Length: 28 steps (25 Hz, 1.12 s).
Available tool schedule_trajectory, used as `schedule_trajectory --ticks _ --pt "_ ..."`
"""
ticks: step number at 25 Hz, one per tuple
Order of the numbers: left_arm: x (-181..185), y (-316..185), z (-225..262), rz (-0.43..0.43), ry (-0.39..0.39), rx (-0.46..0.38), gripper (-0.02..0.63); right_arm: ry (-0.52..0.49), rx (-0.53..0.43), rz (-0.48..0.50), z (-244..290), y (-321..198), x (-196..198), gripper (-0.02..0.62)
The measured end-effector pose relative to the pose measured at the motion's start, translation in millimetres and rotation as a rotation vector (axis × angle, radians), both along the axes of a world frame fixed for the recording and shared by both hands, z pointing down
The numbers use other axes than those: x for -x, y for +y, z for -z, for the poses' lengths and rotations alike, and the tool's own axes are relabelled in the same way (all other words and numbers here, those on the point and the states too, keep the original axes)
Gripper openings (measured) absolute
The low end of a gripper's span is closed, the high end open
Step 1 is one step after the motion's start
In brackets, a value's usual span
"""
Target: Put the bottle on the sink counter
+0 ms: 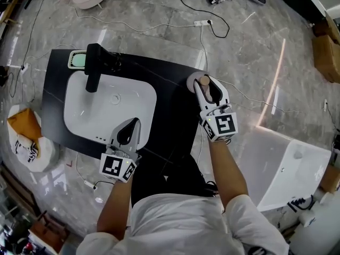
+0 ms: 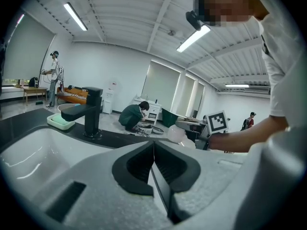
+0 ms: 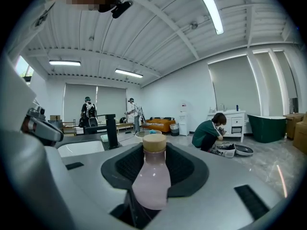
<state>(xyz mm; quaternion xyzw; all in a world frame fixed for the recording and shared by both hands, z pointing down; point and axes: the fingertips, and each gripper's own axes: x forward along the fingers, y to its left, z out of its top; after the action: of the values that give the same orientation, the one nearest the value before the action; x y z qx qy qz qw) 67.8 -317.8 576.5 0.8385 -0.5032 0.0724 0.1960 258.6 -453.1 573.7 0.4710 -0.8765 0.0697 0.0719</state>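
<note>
Head view: my right gripper (image 1: 205, 85) is at the far right corner of the black sink counter (image 1: 172, 92), clamped on the pale pink bottle (image 1: 195, 82). The bottle sits right at that corner, by the counter's right edge. I cannot tell from above whether its base touches the top. My left gripper (image 1: 129, 127) hangs over the near edge of the white basin (image 1: 90, 108), well apart from the bottle. The black faucet (image 1: 94, 70) and green soap dish (image 1: 77, 59) are at the far left corner.

Left gripper view: jaws pressed together, nothing between them. This hand is idle, and the bottle shows small beyond it, on the right-hand side.

Right gripper view: jaws closed on the bottle's belly. Its tan cap (image 3: 155, 142) and neck rise clear above the pads. The long axis is upright, and runs across the line of the jaws.

Judgement: the right hand alone carries the move. What counts is the bottle's base straight down onto the counter corner, inside the edge, before the jaws part.
</note>
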Motion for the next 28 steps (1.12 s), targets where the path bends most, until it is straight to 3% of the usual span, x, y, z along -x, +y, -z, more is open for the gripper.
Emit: schedule_trajectory --ticks 14,28 --pt "-8.0 -2.2 -9.8 -0.019 0.015 0.027 0.016 0.020 0.022 0.005 -32.7 -13.8 11.8 0.144" --pt "16.1 -0.1 -9.1 -0.003 0.029 0.026 0.017 0.041 0.015 0.009 -43.1 -17.9 19.8 0.144"
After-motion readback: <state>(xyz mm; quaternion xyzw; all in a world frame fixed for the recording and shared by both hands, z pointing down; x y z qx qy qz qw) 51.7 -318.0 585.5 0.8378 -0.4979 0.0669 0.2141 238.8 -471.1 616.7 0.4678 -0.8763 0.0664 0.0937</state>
